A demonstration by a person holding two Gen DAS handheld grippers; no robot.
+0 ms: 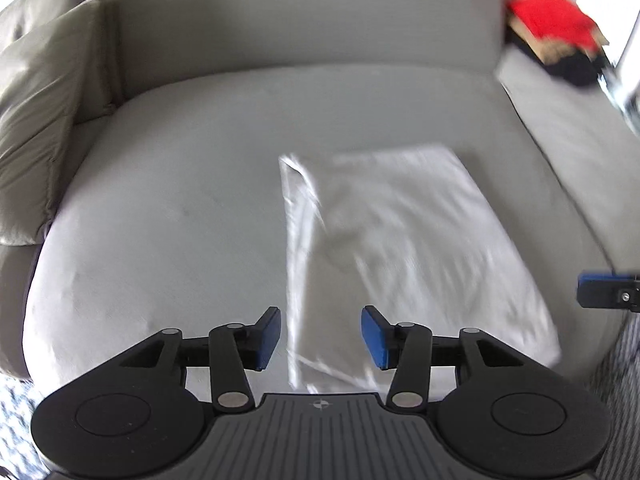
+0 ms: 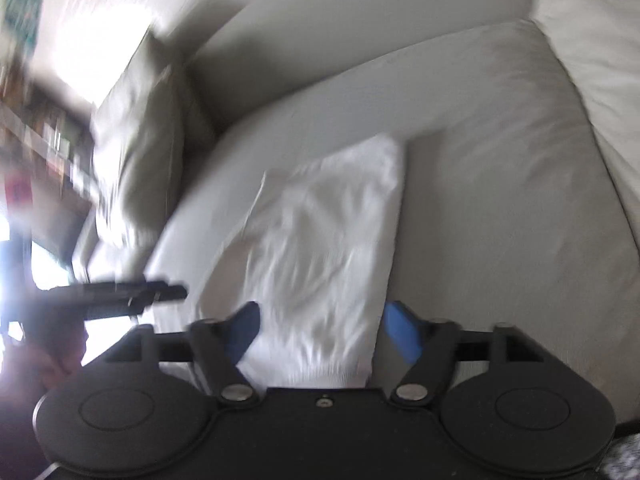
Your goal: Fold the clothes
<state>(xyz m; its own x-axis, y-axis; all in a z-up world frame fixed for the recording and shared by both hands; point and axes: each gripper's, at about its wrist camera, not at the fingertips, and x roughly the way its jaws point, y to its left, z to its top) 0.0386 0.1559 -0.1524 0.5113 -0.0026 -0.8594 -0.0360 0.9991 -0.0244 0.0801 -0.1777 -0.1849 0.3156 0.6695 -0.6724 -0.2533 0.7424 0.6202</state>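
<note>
Both grippers' jaws parted, empty; folded white garment (image 1: 408,248) just ahead.

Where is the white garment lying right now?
Both wrist views show the white garment folded flat on the grey sofa seat cushion, just ahead of both open hand-held grippers.

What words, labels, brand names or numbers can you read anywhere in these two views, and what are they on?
No readable text in either view.
left gripper: only a small round emblem on its body, no letters.
red item at the sofa's far end: too blurred to tell.
shelf clutter in the right wrist view: too blurred to read.
</note>
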